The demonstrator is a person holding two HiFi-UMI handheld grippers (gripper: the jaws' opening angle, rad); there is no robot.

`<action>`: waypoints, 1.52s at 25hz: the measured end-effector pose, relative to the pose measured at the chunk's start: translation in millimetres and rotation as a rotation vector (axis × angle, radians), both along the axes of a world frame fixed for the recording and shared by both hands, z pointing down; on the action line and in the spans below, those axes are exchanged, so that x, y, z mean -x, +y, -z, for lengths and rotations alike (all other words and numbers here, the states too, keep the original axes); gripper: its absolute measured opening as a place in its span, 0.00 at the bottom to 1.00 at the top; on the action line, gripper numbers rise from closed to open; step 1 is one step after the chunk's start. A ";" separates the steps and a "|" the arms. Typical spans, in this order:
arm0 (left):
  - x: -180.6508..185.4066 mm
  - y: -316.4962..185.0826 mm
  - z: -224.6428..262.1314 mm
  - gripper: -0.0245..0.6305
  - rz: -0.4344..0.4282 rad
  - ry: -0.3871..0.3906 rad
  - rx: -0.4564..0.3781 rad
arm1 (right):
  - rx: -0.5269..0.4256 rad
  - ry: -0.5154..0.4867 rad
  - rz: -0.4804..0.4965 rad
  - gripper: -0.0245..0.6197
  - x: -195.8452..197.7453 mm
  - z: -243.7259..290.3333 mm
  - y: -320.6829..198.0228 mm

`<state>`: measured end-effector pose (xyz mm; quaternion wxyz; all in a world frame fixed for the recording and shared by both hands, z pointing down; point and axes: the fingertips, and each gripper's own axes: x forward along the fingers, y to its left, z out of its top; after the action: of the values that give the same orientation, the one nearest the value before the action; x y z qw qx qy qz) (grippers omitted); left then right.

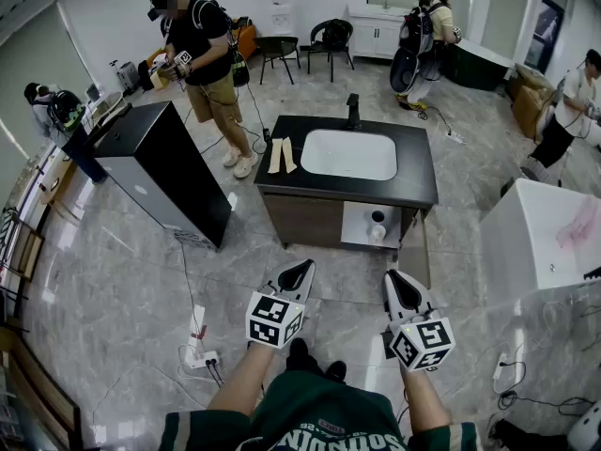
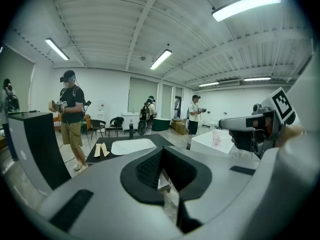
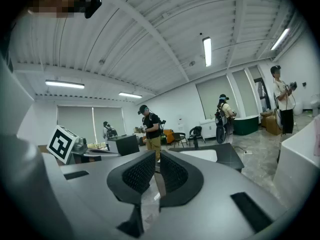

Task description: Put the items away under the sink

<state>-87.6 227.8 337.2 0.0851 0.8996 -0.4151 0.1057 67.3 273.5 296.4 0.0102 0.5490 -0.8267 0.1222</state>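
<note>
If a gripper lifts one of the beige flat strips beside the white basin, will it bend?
The beige flat strips look thin, so probably light and perhaps bendy. Lying flat on the black countertop, they may resist pinching.

Head view steeply down; gripper views low, apparently level; share sink counter.
</note>
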 end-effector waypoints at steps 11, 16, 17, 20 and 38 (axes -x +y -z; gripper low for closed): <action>-3.1 -10.9 0.0 0.05 0.018 0.008 0.011 | -0.005 0.045 -0.009 0.10 -2.7 -2.3 -8.0; 4.2 -17.4 -0.6 0.05 0.050 0.017 0.012 | -0.004 0.031 0.000 0.10 -0.3 -1.5 -10.5; 6.1 -19.0 -0.1 0.05 0.055 0.017 0.011 | -0.005 0.030 0.004 0.10 1.2 -0.8 -10.6; 11.8 -26.0 0.2 0.05 0.076 0.024 0.011 | -0.001 0.031 0.019 0.10 5.4 -1.2 -11.9; 25.0 -194.1 -36.8 0.05 0.138 0.055 0.063 | 0.009 0.053 0.066 0.10 27.3 -9.2 -170.3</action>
<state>-112.6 33.8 374.0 0.1320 0.8684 -0.4698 0.0879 40.0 103.2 305.6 0.0387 0.5246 -0.8432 0.1110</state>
